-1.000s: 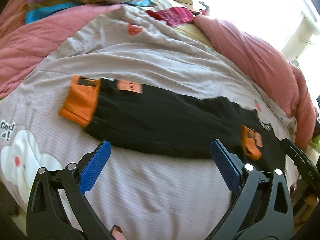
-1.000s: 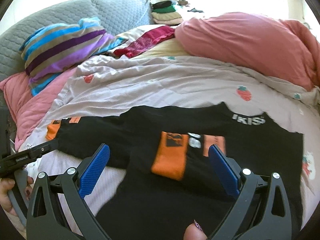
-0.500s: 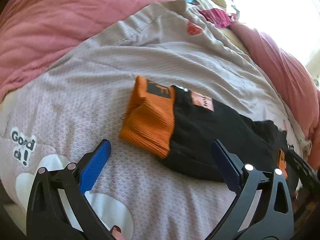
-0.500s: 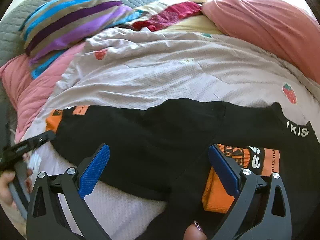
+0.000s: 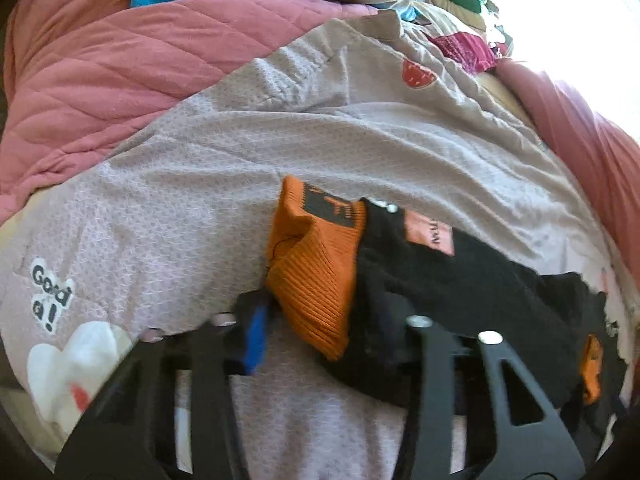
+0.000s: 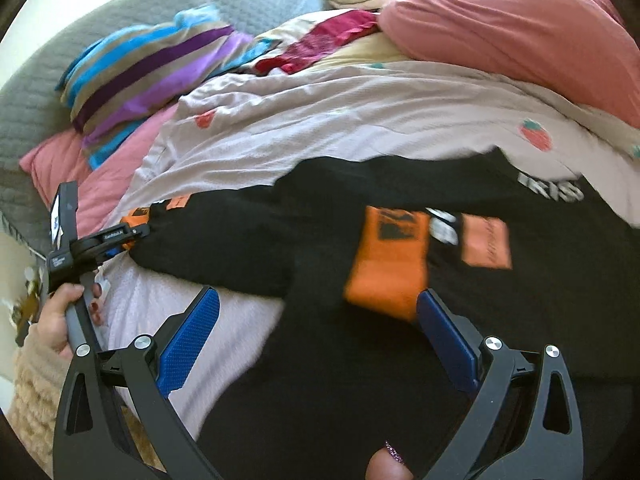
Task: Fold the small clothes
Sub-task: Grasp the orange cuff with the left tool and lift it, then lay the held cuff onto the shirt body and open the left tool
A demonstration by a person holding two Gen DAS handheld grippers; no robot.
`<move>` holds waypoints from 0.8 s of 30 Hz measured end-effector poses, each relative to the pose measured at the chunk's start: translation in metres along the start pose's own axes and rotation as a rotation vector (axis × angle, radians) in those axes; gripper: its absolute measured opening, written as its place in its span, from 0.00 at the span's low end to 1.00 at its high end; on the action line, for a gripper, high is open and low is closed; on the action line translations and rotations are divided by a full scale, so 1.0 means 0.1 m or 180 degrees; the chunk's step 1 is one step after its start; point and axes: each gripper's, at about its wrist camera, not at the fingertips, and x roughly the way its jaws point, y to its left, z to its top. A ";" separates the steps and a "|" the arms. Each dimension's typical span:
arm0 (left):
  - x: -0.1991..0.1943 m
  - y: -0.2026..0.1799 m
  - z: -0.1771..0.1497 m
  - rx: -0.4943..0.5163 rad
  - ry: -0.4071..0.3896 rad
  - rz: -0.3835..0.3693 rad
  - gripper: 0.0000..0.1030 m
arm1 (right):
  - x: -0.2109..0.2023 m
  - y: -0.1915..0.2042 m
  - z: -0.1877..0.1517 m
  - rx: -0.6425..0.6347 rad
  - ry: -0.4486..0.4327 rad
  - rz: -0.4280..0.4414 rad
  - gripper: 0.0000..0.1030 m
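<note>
Black top (image 6: 248, 248) with orange cuffs lies on the bedspread (image 5: 360, 144), its sleeve cuff (image 5: 316, 276) pinched by the left gripper (image 5: 320, 328), while the right gripper (image 6: 320, 340) hovers spread wide.

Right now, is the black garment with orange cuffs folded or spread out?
Mostly spread: the black garment with orange cuffs lies long across the bed, one orange cuff lying on its body.

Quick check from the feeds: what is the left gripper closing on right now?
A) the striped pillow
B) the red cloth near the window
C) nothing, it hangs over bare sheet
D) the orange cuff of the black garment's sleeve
D: in the left wrist view the left gripper has its fingers drawn in around the orange cuff at the end of the black garment.
</note>
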 end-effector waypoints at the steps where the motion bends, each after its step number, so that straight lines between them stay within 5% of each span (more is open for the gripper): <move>1: -0.02 -0.03 0.00 0.0013 0.0000 -0.0012 0.12 | -0.07 -0.06 -0.03 0.0033 -0.0017 -0.0022 0.96; 9: -0.38 -0.30 -0.08 0.0032 -0.0181 -0.0128 0.08 | -0.44 -0.54 -0.15 0.0256 -0.0173 -0.0111 0.96; 24: -1.09 -1.17 -0.33 0.0264 -0.0547 -0.0736 0.08 | -0.77 -1.05 -0.22 0.0296 -0.0311 -0.0181 0.96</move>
